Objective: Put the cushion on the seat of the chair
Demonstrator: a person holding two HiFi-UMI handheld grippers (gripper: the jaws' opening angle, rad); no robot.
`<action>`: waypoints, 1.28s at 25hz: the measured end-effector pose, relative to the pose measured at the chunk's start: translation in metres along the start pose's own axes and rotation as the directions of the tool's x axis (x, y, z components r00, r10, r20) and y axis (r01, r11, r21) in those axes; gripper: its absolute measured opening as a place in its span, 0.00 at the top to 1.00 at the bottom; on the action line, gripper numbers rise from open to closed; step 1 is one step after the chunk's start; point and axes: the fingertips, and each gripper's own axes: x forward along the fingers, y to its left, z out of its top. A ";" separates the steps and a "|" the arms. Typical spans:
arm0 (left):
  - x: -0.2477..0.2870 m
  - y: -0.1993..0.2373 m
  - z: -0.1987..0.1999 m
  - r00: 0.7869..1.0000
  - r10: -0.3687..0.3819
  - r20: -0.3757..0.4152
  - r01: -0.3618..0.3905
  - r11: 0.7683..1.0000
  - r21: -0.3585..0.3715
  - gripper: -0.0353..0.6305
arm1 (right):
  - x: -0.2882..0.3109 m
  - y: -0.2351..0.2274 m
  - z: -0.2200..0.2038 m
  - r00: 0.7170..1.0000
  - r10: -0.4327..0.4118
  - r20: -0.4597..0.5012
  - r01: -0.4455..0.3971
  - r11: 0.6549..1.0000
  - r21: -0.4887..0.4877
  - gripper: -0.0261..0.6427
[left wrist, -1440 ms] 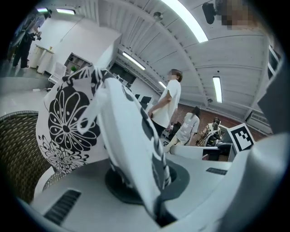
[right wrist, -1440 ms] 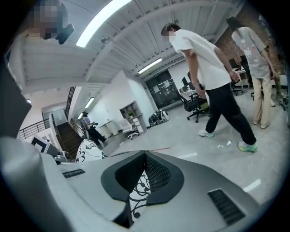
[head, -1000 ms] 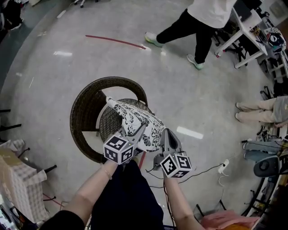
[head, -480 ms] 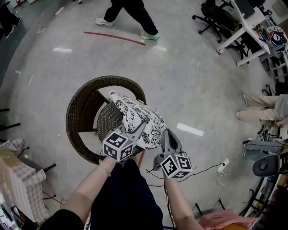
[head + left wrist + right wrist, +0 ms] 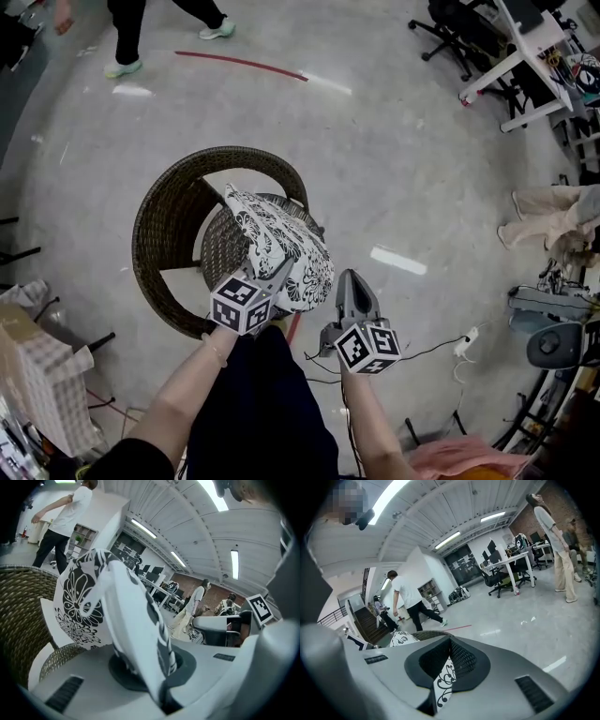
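A black-and-white flower-patterned cushion hangs tilted over the seat of a round brown wicker chair, its far corner low inside the chair. My left gripper is shut on the cushion's near edge. In the left gripper view the fabric rises from between the pads of that gripper, with the wicker back on the left. My right gripper holds the cushion's right edge. The right gripper view shows a patterned strip pinched between the pads of that gripper.
A person walks at the top left beyond a red floor line. A white desk and office chairs stand at the top right. Another person's legs show at the right. Cables lie on the floor.
Both grippers and the cushion have sunk toward the chair seat. The walking person in the background has moved from the right to the left.
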 end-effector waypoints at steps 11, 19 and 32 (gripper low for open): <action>-0.014 0.021 -0.024 0.999 0.044 -0.019 -0.045 0.997 -0.068 0.91 | 0.006 0.012 -0.027 0.999 0.012 -0.034 -0.012 1.000 0.002 0.92; -0.039 0.051 -0.059 0.988 0.130 -0.079 -0.139 0.984 -0.114 0.91 | 0.006 0.014 -0.051 0.998 0.011 -0.060 -0.010 1.000 0.013 0.92; -0.050 0.091 -0.117 0.930 0.312 -0.195 -0.354 0.904 -0.238 0.91 | 0.008 0.017 -0.077 0.998 0.007 -0.064 -0.007 1.000 0.007 0.92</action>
